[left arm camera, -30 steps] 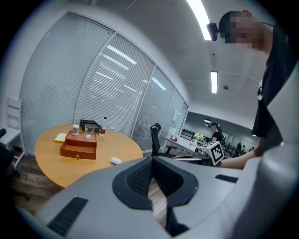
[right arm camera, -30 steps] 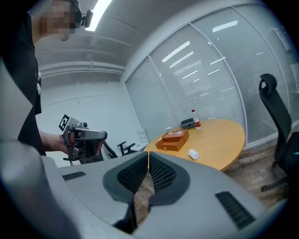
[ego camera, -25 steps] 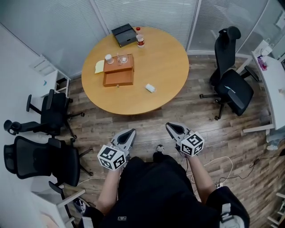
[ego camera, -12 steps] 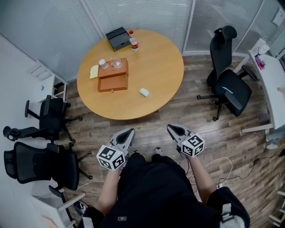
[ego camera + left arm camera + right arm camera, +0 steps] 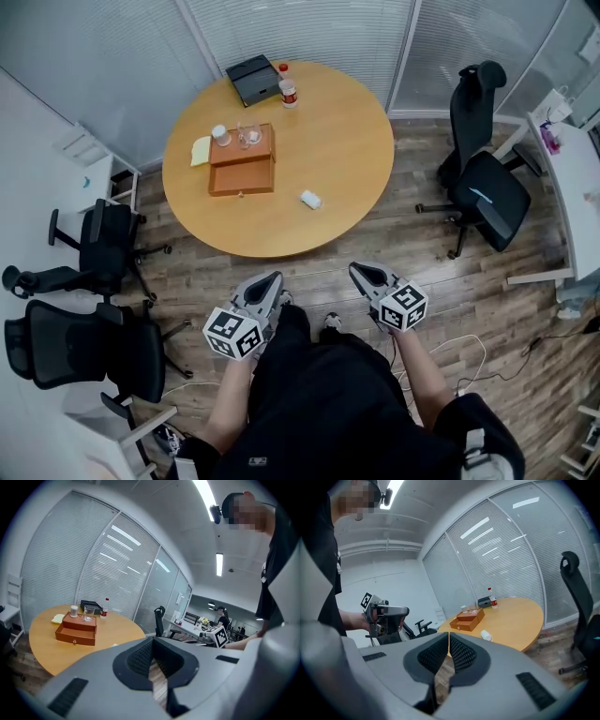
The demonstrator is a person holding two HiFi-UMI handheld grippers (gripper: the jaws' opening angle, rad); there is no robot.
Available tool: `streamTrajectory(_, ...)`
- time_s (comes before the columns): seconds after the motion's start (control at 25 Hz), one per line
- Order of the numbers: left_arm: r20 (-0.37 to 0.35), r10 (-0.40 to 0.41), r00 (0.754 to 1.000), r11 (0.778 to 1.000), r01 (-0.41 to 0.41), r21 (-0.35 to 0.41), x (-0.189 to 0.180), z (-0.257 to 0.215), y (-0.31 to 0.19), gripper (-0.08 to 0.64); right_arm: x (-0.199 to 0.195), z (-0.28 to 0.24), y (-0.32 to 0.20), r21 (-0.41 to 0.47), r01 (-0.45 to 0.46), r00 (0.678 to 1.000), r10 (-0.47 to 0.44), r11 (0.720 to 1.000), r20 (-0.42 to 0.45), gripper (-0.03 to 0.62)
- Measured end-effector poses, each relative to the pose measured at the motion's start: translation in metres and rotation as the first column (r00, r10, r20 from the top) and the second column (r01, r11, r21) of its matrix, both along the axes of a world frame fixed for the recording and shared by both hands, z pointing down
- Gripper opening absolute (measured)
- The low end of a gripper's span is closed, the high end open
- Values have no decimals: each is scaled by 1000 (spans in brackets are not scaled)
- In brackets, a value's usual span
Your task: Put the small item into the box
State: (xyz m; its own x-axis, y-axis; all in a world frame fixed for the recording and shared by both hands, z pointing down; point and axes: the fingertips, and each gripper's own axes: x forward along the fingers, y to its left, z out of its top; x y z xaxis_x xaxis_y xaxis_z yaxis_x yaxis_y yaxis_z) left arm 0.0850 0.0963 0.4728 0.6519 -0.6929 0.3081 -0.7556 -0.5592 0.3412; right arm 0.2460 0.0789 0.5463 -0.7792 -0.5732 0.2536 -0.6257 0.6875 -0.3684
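The small white item (image 5: 310,199) lies on the round wooden table (image 5: 347,141), right of the open brown box (image 5: 242,161). Both grippers hang over the wood floor in front of the table, well short of it. My left gripper (image 5: 272,280) is shut with nothing in it, and my right gripper (image 5: 357,269) is shut and empty too. In the right gripper view the box (image 5: 469,618) and the item (image 5: 486,634) show beyond the closed jaws (image 5: 449,633). The left gripper view has the box (image 5: 77,629) far ahead on the left, past its closed jaws (image 5: 151,640).
A glass and a white cup stand on the box top. A yellow pad (image 5: 201,150), a bottle (image 5: 288,92) and a black case (image 5: 255,78) sit at the table's far side. Black office chairs stand left (image 5: 98,248) and right (image 5: 487,183). Cables (image 5: 469,352) lie on the floor.
The head view has shifted a little, so the table sits slightly differently in the picture. Both grippers keep their place in front of the body and stay shut.
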Motion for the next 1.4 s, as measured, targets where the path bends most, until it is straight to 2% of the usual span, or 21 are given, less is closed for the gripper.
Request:
streamTrajectory(0.48,-91,-7,996,1000,5,-23,-62,5,-46,6,-63,-8,-45,-1,-3,999,3,1000,-45,6)
streamTrajectory(0.72,-112,2,994,1000,-3,-11,-95,1,-78,6,-92,-6,-71,-13,-18,998,17,1000,-66,6)
streamTrajectory(1.08,-110,39,993,999,-40,-6,-153,11,-112,6,-152,-4,-111,7,-45,996,45,999,-73,6)
streamTrajectory(1.4,-98,31,995,999,-32,-9,-207,13,-132,6,-195,2,-129,0,-66,995,66,998,-77,6)
